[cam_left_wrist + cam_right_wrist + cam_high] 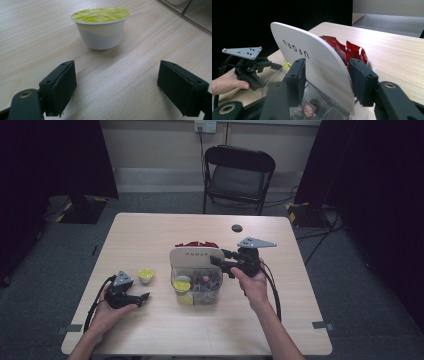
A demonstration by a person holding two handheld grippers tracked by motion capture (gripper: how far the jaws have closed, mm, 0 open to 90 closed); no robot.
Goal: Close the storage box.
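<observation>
Your right gripper (325, 82) clamps the white lid (312, 67) lettered "UFORU"; your left gripper (117, 87) stands wide, empty, before the yellow-foiled capsule (100, 27), its print unreadable.

One loose capsule (100, 27), one organizer box (197, 287) (lid raised), two tools (142, 297)

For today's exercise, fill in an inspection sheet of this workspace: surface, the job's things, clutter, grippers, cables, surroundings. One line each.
Surface: pale wooden table, small dark disc near the far edge.
Job's things: clear container of capsules with raised white lid; yellow-topped capsule upright on the table, apart; red packets behind the lid.
Clutter: nothing seen.
Grippers: left gripper open, short of the capsule; right gripper shut on the lid's edge.
Cables: black cables trail from both grippers.
Surroundings: folding chair, dark curtains, grey floor.
</observation>
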